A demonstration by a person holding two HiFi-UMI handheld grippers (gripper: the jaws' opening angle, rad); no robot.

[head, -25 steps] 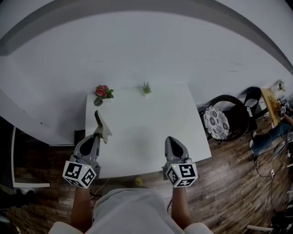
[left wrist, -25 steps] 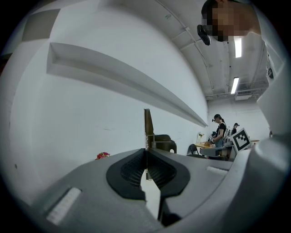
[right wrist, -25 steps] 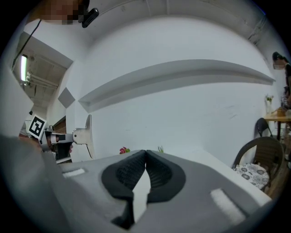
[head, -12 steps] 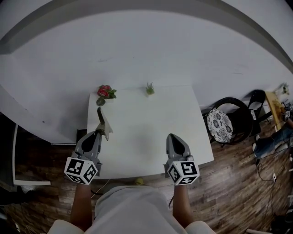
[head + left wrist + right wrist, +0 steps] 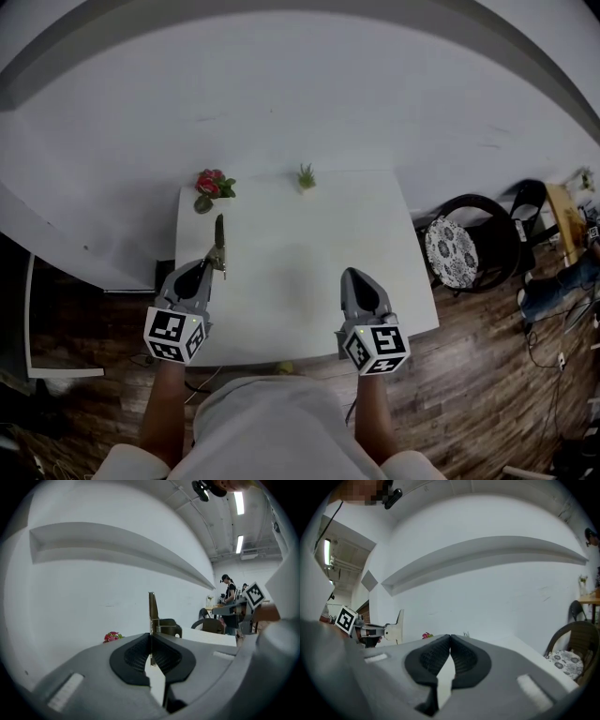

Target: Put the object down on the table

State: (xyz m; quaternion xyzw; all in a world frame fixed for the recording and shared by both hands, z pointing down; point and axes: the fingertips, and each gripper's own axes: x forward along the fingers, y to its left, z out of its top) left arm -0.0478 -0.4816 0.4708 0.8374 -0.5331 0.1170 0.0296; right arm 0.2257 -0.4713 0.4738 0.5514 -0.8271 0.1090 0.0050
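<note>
A small spring clip (image 5: 218,246), cream on its flat side and olive-brown along its edge, sticks up out of my left gripper (image 5: 202,273), which is shut on its lower end. It hangs over the left edge of the white table (image 5: 300,253). In the left gripper view the clip (image 5: 152,609) stands edge-on and upright above the closed pads. From the right gripper view its cream flat side (image 5: 397,629) shows at the far left. My right gripper (image 5: 357,281) hovers over the table's front right part, shut with nothing in it (image 5: 450,638).
Red flowers (image 5: 210,185) and a small green plant (image 5: 306,176) stand at the table's back edge against the white wall. A dark chair with a patterned cushion (image 5: 448,250) is to the right. Wooden floor surrounds the table. People stand far off (image 5: 228,590).
The left gripper has turned and shifted slightly forward, so the clip now stands upright and edge-on instead of tilted with its flat side showing. The right gripper has hardly moved.
</note>
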